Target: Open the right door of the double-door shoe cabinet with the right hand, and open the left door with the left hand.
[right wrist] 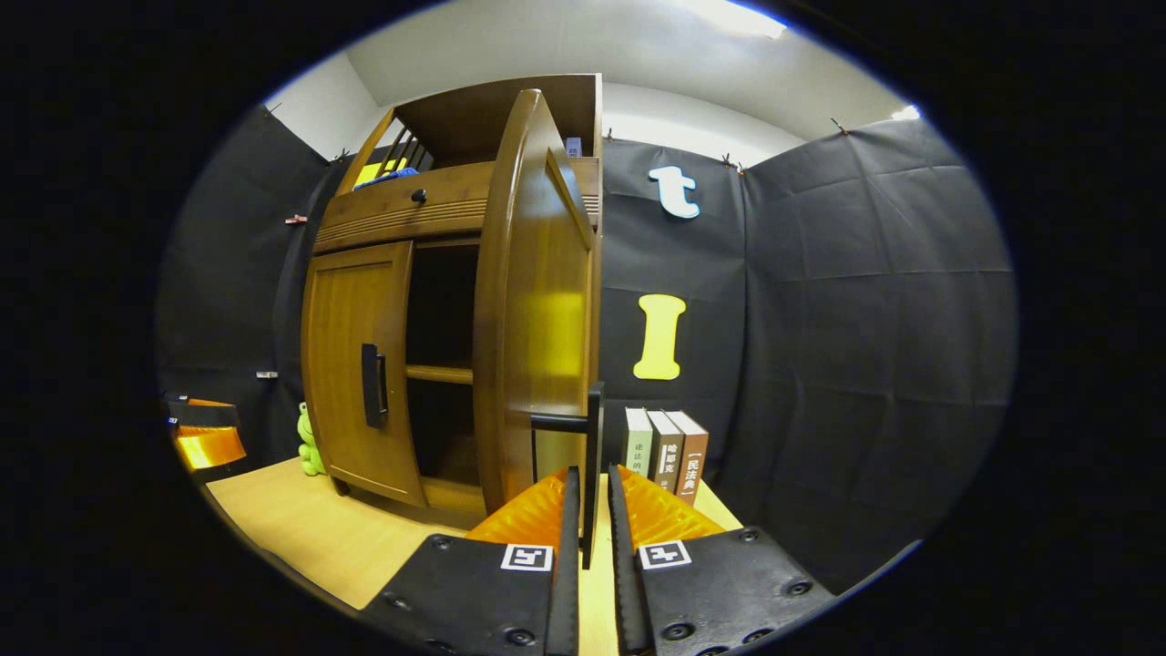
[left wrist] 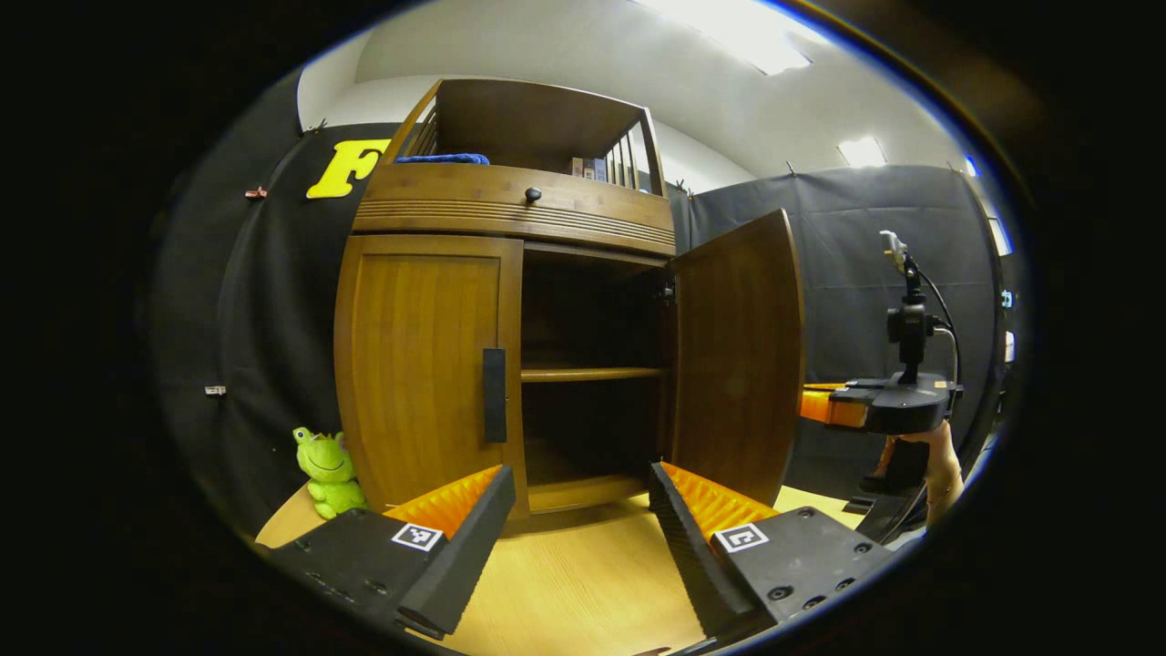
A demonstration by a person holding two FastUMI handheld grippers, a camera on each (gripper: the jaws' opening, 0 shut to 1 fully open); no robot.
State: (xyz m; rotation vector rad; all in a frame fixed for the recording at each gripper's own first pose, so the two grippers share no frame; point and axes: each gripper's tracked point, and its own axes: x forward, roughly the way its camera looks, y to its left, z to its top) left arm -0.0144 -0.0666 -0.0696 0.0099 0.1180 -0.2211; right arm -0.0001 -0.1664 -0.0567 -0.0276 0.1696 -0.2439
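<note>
Shoe cabinet [left wrist: 510,228] in the middle of the left gripper view, left door [left wrist: 424,364] closed, right door [left wrist: 738,355] swung open, left gripper [left wrist: 578,538] spread wide at the bottom, right gripper [right wrist: 590,519] pinching the right door's handle [right wrist: 592,446] at bottom middle of the right gripper view, green frog toy [left wrist: 326,472] at lower left.

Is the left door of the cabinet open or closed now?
Closed: the left door sits flush in the frame, while the right door is swung out.

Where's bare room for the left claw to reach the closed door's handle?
Bare tabletop runs from the left claw to the cabinet; left door handle is unobstructed. Crowded: frog toy left, open right door right.
</note>
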